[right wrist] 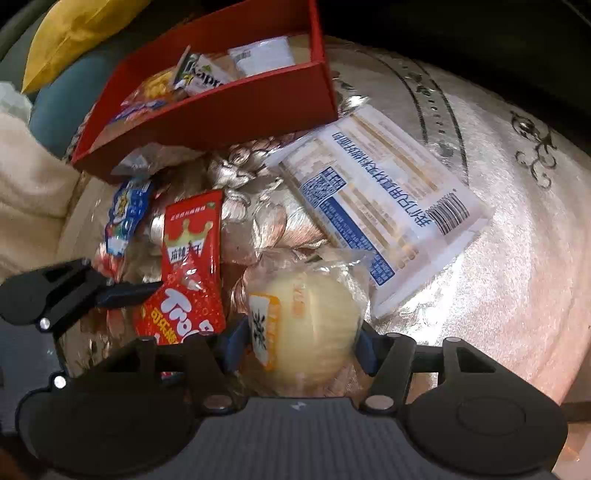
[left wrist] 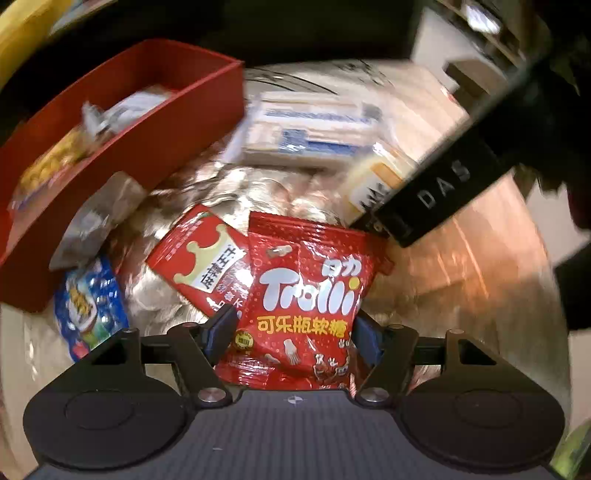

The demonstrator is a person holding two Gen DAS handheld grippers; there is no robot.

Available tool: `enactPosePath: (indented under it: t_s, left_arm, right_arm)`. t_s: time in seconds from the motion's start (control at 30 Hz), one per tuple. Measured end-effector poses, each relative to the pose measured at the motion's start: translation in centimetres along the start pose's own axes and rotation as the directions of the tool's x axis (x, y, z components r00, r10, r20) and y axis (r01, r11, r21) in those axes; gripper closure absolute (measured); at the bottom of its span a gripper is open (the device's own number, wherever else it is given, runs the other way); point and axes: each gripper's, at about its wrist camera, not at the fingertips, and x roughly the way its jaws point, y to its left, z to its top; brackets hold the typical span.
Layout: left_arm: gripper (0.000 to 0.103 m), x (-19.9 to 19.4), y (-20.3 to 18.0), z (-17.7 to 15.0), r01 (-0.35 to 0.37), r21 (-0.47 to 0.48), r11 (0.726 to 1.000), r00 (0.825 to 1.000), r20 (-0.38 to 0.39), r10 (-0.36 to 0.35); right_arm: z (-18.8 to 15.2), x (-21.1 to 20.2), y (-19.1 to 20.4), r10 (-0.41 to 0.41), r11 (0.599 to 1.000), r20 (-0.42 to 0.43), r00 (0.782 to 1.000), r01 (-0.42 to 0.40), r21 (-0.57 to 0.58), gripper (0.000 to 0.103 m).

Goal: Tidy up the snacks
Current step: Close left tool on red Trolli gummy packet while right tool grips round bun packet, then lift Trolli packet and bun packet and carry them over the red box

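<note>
Bench (right wrist: 517, 258) carries a shiny silver embroidered cloth with dark scroll ornament near its edge. Beyond its left side lie a yellow cushion (right wrist: 74, 33), a teal cushion (right wrist: 62, 107) and a cream blanket (right wrist: 33, 177). Surroundings behind are dark.

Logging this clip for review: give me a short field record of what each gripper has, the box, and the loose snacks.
left gripper: fingers either side of the red Trolli gummy bag; grip not certain
right gripper: fingers either side of the pale yellow cake in clear wrapper; grip not certain
red cardboard box: open, already holding several packets
still loose: red crown-logo snack packet, small blue packet, large white and blue flat pack
surface: shiny silver embroidered cloth
</note>
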Motion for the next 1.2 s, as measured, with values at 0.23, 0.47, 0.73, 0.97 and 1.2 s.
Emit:
enactPosePath:
  t_s: [0.23,0.47,0.73,0.97,1.2]
  left_arm:
    - [0.027,0.1,0.5,0.4,-0.079,-0.092,0.993,0.996,0.028,0.082]
    - [0.039,-1.0,0.7,0.1,-0.074,-0.156,0.985,0.995,0.053,0.083]
    - [0.04,-3.1,2.9,0.3,-0.053,-0.299,0.953,0.986,0.133,0.096]
    - [0.039,-3.8,4.0,-0.3,-0.086,-0.397,0.914,0.98,0.133,0.15]
    - [0.039,-5.0,4.8,-0.8,-0.112,-0.475,0.873,0.976,0.114,0.187]
  right_arm:
    - [-0.4,-0.2,-0.2,-0.009,1.0,0.01,1.0,0.009,0.004,0.048]
    - [-0.9,-0.8,-0.1,-0.017,1.0,0.035,0.999,0.017,0.003,0.055]
    - [-1.1,-1.7,0.6,-0.043,0.999,0.081,0.996,0.044,-0.01,0.06]
    - [-1.7,-2.7,0.5,-0.025,1.0,0.109,0.994,0.026,-0.009,0.064]
    - [-1.7,-4.3,0.8,0.025,1.0,0.16,0.987,-0.024,-0.007,0.066]
